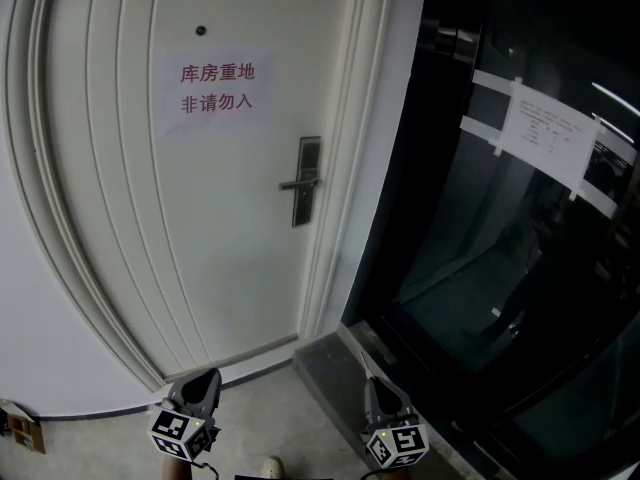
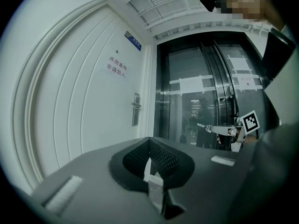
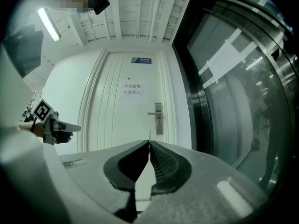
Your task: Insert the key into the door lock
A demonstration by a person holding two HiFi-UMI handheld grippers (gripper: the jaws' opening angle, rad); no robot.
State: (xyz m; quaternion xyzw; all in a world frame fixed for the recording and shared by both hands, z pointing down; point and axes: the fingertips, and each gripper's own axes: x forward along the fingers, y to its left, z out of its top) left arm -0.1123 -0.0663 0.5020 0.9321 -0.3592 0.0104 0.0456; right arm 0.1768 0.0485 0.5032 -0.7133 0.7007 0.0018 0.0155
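The key (image 2: 202,125) is made out best in the left gripper view, right of centre, where it juts as a small metal blade from the closed tips of the right gripper (image 2: 210,127), by which it is clamped. In the right gripper view it is reduced to a thin sliver at the jaw tips, just left of the door lock (image 3: 159,118) in the frame and well apart from it. The left gripper (image 2: 149,140) is seen with its jaws brought together on nothing. Only in the head view are both grippers shown low in the frame, with bare floor (image 1: 270,413) between them and the white door (image 1: 230,268). A paper sign (image 1: 215,88) is fixed at its upper left. The right side is filled by a dark glass door (image 1: 480,268) with a taped sheet (image 1: 545,133).
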